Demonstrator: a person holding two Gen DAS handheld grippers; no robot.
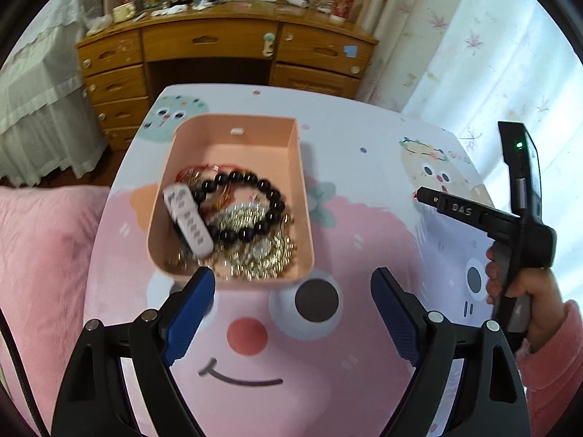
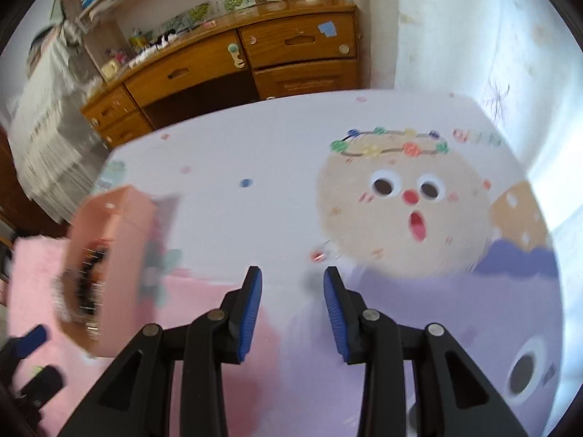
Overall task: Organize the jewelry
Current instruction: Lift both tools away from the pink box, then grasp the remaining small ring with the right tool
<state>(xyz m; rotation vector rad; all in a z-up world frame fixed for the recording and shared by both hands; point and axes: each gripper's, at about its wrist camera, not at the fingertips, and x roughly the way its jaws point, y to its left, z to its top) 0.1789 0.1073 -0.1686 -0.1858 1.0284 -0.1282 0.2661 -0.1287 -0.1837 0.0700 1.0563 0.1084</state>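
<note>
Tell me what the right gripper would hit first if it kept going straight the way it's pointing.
Probably the bare table cover. The right gripper is open with nothing between its fingers. A small red item lies just ahead, slightly right of that line; blur leaves depth unclear.

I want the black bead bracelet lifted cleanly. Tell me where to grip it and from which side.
Probably grip the black bead bracelet on its far-right arc, coming straight down from above: that stretch lies bare on the pink tray floor, while its near side tangles with gold chains and a white clip overlaps the left.
</note>
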